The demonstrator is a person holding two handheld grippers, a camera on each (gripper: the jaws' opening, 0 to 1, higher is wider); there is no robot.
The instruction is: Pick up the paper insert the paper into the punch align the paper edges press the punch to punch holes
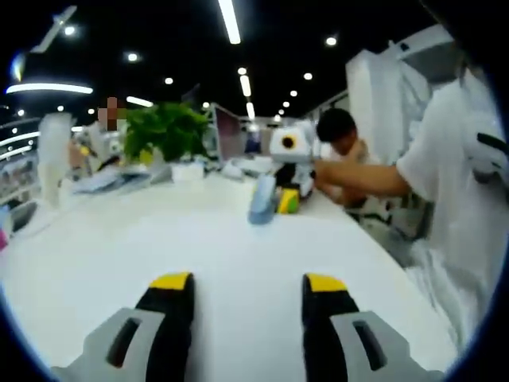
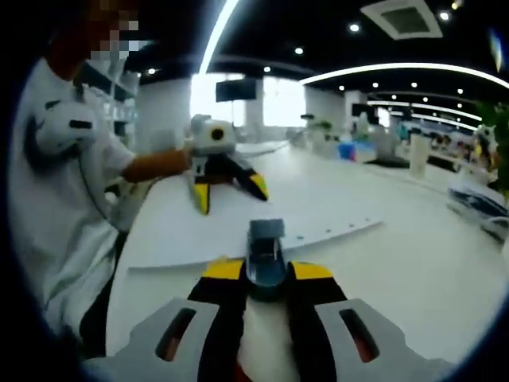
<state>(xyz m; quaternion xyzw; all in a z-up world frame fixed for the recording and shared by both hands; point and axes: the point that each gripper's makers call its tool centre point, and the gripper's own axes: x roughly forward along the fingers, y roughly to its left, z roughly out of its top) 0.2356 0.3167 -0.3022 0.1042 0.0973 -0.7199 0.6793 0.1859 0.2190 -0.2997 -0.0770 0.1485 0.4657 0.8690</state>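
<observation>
While our right gripper clamps its jaws around the blue punch, which sits on the near edge of the paper, we should press straight down. Our left gripper is wide open and empty over the white table; it could steady the sheet.

On the table the punch sits over the near edge of the paper. Beyond the paper hangs the left gripper. A plant stands at the table's far end, apparently.
</observation>
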